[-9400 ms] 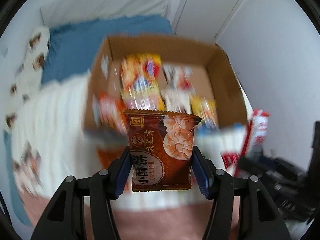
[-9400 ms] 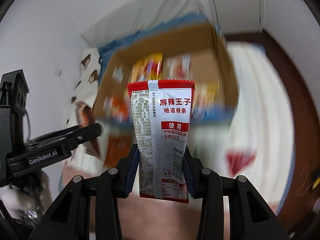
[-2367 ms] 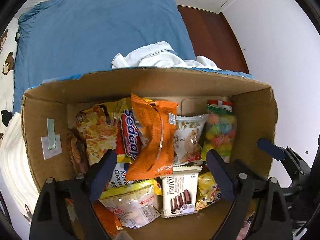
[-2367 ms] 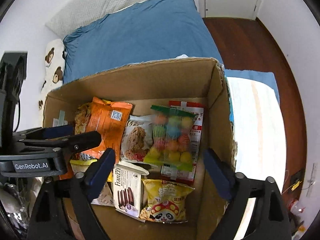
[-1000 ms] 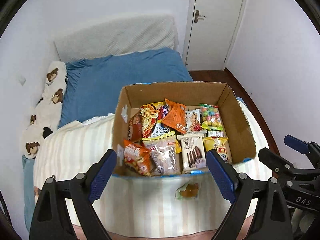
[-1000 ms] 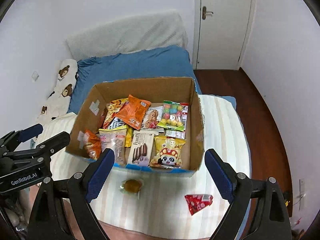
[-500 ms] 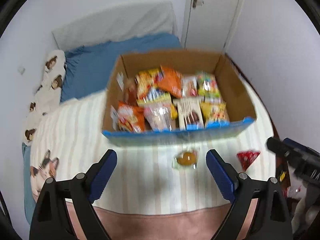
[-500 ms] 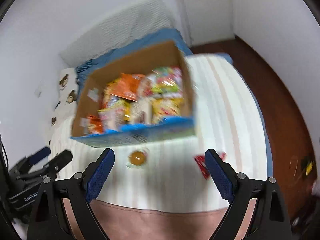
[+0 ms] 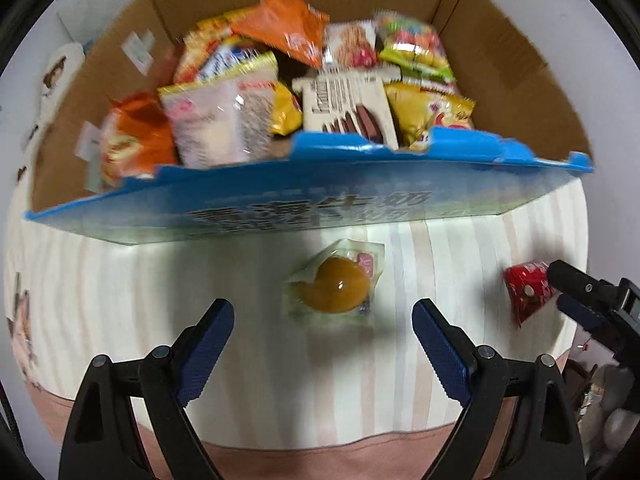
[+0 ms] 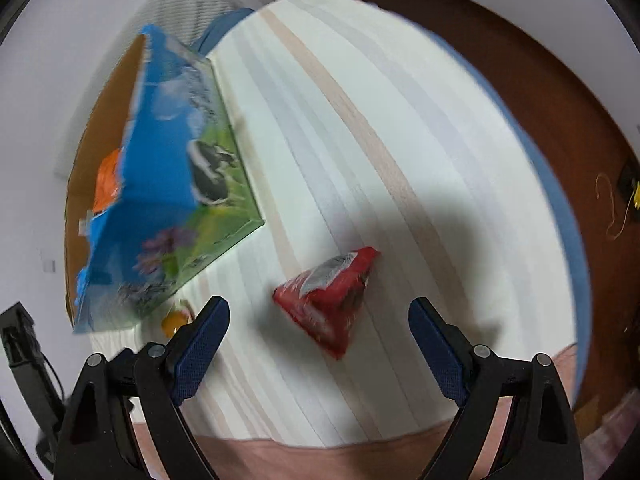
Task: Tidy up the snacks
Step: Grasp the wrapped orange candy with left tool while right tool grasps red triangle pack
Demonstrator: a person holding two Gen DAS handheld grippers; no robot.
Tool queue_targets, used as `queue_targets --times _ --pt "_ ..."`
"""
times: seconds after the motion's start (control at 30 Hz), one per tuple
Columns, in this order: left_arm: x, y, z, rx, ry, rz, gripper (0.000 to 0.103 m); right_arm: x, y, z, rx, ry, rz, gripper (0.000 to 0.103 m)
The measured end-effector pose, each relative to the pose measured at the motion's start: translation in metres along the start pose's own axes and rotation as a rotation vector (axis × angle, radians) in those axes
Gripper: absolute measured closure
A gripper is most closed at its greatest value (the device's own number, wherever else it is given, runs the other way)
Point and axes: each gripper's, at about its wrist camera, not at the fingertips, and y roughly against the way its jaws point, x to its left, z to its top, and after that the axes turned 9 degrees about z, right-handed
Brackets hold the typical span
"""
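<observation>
Pickup is the step in hand: you have both grippers poised over the last loose snacks on the striped bedcover.

Your left gripper stands wide apart and empty, with the jelly cup lying centre frame just ahead of its fingertips, near the box front. Your right gripper is closing, pads not yet touching; the red packet sits between them, lower centre of its view.

Next, I judge, you need to drop each gripper until the pads straddle its snack, then squeeze gently, since both wrappers look soft.

Count: two snacks outside the box, one box, roughly ten packets inside it; blur prevents an exact tally. Two grippers.
</observation>
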Motion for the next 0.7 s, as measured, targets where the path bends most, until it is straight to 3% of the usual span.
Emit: queue_targets --times 0.03,0.1,0.17,0.27,0.43,0.5,0.53,0.6,0.7 --pt "-0.002 -0.006 0.003 0.013 0.005 -0.008 0.012 -0.003 -0.004 0.002 0.003 -0.005 0.006 0.021" --pt "-0.004 -0.017 0.007 0.030 0.012 -0.014 0.012 -0.004 -0.015 0.002 0.013 -0.002 -0.004 0.042" --pt "-0.007 -0.029 0.011 0.051 0.018 -0.019 0.012 -0.003 -0.021 -0.001 0.002 0.009 -0.026 0.052" --pt "-0.012 -0.041 0.012 0.070 0.007 -0.007 0.036 -0.001 -0.024 -0.007 -0.003 0.044 -0.043 0.053" --pt "-0.013 -0.044 0.000 0.029 -0.008 -0.005 0.040 0.009 -0.024 -0.015 0.043 0.106 -0.045 0.054" --pt "-0.013 -0.041 -0.011 0.024 -0.011 -0.007 0.048 0.013 -0.024 -0.025 0.076 0.141 -0.040 0.054" --pt "-0.012 -0.040 -0.018 0.032 -0.015 -0.011 0.049 0.015 -0.025 -0.030 0.094 0.161 -0.039 0.054" --pt "-0.013 -0.039 -0.031 0.049 -0.019 -0.017 0.059 0.017 -0.027 -0.044 0.134 0.200 -0.038 0.054" --pt "-0.007 -0.041 -0.059 0.083 -0.018 -0.026 0.062 0.017 -0.026 -0.073 0.190 0.242 -0.037 0.054"
